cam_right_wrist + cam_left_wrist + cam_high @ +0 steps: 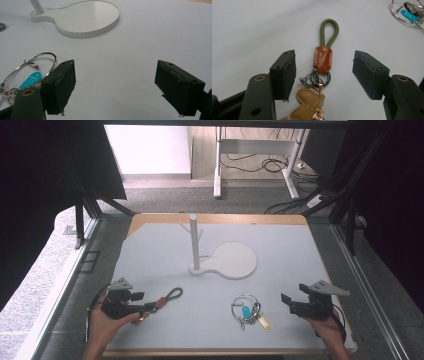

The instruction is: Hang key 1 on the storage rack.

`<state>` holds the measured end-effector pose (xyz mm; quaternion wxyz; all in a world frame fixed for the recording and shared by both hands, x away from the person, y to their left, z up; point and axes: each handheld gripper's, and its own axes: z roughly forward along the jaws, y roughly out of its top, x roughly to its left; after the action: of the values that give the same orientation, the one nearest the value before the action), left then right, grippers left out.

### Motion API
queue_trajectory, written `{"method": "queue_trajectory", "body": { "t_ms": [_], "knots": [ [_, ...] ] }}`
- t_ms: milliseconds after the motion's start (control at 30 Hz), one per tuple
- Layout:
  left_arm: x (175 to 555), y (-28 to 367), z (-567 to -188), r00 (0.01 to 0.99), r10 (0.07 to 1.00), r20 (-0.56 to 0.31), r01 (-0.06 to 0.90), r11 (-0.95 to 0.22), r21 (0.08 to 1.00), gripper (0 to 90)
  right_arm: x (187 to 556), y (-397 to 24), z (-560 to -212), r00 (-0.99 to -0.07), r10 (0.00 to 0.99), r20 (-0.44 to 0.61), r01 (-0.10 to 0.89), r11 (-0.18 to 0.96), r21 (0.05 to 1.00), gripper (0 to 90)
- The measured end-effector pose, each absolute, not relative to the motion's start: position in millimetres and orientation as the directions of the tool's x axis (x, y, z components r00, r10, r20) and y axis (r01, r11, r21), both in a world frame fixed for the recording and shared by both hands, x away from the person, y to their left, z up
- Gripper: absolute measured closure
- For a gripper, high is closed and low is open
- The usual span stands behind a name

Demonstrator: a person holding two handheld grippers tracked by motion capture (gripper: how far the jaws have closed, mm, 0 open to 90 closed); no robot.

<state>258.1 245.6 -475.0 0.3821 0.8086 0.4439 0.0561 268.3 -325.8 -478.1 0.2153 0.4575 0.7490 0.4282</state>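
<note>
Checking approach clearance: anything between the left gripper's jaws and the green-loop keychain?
Nothing visible. The left gripper is open and the keychain lies flat on the table between its jaws, untouched. The key ring lies well off to the side.

- Tan leather charm (308,103) of the keychain cut off by the bottom edge of the left gripper view; small gold pendant (318,115) below it too blurred to make out.
- Key ring bunch (408,12) clipped by the top right corner there.
- In the right gripper view, teal tag (31,79) partly hidden behind the near jaw; stand's post (37,6) cut off at the top edge.
- Lettering on the orange leather tab (322,58) too small to read.
</note>
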Motion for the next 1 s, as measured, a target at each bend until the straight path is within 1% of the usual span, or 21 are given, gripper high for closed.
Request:
{"method": "queue_trajectory", "body": {
  "t_ms": [200,433,533,667,833,933,1000],
  "knots": [
    [257.4,243.6,-472.1,0.591,0.770,-0.239,0.672,-0.307,0.674,35.9,265.5,-330.1,-480.0,-0.492,0.866,0.087,0.511,0.206,0.835,18.7],
    [244.2,232.0,-461.9,0.650,0.726,-0.224,0.629,-0.349,0.694,35.4,261.4,-327.7,-477.6,-0.478,0.878,0.030,0.488,0.237,0.840,22.4],
    [240.6,235.2,-458.5,0.653,0.719,-0.237,0.620,-0.329,0.712,35.4,261.7,-327.8,-479.0,-0.477,0.878,0.032,0.489,0.235,0.840,22.6],
    [241.9,238.1,-460.1,0.650,0.723,-0.237,0.623,-0.328,0.710,35.5,267.0,-331.5,-483.8,-0.469,0.883,0.038,0.506,0.233,0.830,23.2],
    [243.2,234.1,-458.2,0.649,0.722,-0.241,0.624,-0.323,0.712,37.2,265.8,-333.4,-485.0,-0.466,0.884,0.039,0.502,0.229,0.834,26.3],
    [244.0,226.3,-451.6,0.666,0.715,-0.215,0.609,-0.355,0.709,37.8,262.5,-331.9,-479.9,-0.475,0.880,0.020,0.482,0.241,0.842,26.7],
    [245.5,221.6,-447.3,0.675,0.706,-0.214,0.608,-0.367,0.704,38.3,261.0,-331.9,-477.8,-0.478,0.878,0.017,0.477,0.243,0.845,26.9]
  ]
}}
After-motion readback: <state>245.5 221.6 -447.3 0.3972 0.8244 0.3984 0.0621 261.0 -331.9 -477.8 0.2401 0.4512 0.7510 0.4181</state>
